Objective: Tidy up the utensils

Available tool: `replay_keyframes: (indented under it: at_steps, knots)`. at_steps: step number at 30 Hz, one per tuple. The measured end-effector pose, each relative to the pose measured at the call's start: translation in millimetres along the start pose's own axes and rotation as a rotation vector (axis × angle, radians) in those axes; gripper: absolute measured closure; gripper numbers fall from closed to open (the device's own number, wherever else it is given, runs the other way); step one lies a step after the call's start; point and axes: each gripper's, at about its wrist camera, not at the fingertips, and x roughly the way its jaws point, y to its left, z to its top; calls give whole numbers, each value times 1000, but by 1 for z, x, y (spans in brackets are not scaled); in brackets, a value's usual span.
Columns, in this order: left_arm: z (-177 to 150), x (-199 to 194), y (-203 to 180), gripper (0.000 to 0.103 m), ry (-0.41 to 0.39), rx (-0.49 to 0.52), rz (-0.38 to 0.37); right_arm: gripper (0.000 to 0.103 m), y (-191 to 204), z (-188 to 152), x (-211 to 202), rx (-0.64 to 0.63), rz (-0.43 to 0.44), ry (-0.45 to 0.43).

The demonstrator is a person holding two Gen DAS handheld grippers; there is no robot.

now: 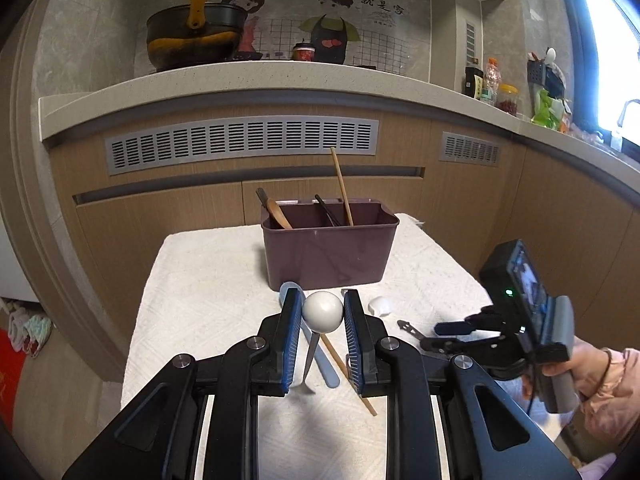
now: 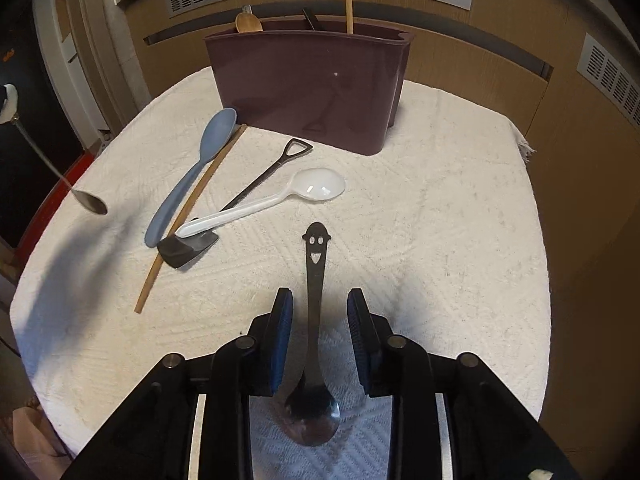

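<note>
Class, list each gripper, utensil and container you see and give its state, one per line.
Left gripper: shut on ball-end spoon, lifted.
Right gripper: open, astride smiley spoon lying on cloth.
White spoon: lying across shovel spoon.
Blue spoon: flat.
Bin: upright, holding utensils.

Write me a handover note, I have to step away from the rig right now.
Left gripper: shut on ball-handled spoon, lifted off the cloth.
Right gripper: open, straddling smiley spoon lying on cloth.
Done: bin holds wooden spoon, one chopstick, dark utensil.
Left: both those spoons, plus blue spoon, second chopstick, shovel spoon, white spoon on the cloth.
</note>
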Motion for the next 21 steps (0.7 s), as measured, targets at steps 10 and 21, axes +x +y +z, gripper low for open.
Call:
replay_keyframes:
  at_steps: [10,21]
  knots:
    - [-6,2,6,80,25,-33,1,95,4,0,-14,23,18,-33]
    - [-8,4,0,80,47,-39,-24,95,-1,-14,-94,132,63,-271]
